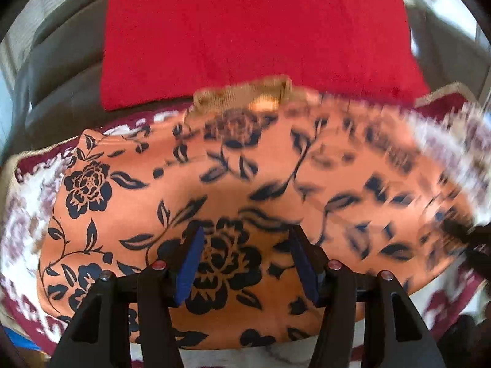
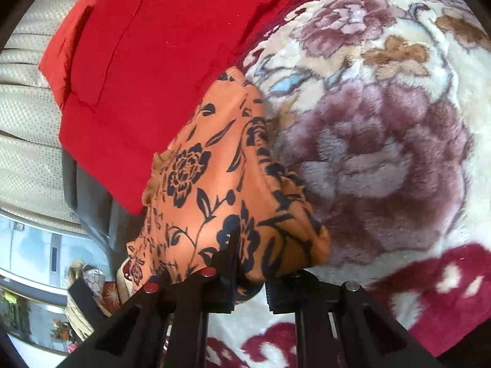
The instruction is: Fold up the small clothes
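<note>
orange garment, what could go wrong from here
1. The right gripper pinches only a bunched corner of the orange garment; it may slip out mid-fold.
2. The left gripper hovers open, pinning nothing, so the cloth may drag across the blanket.
3. The red garment lies touching it and could get pulled along.

The left gripper (image 1: 245, 245), a black two-finger unit with blue pads (image 1: 190, 270) on the inner finger faces, has its jaws spread wide apart. Nothing sits between the pads. Both fingers point forward and slightly downward. Four pivot bolts show along the finger linkage, two per side.

The right gripper (image 2: 250, 279), a black two-finger unit of the same build, has its jaws drawn close together. The fingertips are clamped on the edge of the orange floral-print garment (image 2: 221, 190), which bunches over the tips and hides them.
</note>
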The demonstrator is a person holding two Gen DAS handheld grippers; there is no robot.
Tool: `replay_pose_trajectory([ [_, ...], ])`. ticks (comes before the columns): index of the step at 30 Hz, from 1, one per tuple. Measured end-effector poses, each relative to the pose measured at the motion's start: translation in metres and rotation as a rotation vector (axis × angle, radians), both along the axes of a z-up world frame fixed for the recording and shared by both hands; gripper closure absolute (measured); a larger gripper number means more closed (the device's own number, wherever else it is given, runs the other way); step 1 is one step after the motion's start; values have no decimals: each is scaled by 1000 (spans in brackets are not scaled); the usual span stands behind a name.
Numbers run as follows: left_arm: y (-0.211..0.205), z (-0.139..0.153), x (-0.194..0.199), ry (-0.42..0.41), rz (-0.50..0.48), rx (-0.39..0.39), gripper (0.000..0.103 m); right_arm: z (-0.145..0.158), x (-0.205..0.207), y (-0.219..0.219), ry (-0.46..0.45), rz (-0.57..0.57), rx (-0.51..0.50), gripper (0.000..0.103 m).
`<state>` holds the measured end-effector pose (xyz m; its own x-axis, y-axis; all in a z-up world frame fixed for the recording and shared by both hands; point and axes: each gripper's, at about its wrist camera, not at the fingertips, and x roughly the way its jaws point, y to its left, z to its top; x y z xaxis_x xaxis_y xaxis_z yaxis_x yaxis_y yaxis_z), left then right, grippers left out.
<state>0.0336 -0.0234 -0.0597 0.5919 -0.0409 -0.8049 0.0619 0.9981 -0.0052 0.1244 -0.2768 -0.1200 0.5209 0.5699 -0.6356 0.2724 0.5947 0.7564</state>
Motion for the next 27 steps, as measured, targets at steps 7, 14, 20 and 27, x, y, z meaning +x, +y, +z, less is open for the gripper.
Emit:
replay_pose_trajectory([
  [7,-9,-19,14,42,-33,37,43,-5,4,1,-22,-42,78,54],
  [14,6,-8,11,-1,-1,-12,42,-2,7,3,-7,-50,16,77],
  [20,8,1,6,-8,5,-63,41,-1,7,7,4,-68,-7,76],
  [27,1,-26,17,52,-48,8,38,30,16,31,-26,-25,-211,91],
])
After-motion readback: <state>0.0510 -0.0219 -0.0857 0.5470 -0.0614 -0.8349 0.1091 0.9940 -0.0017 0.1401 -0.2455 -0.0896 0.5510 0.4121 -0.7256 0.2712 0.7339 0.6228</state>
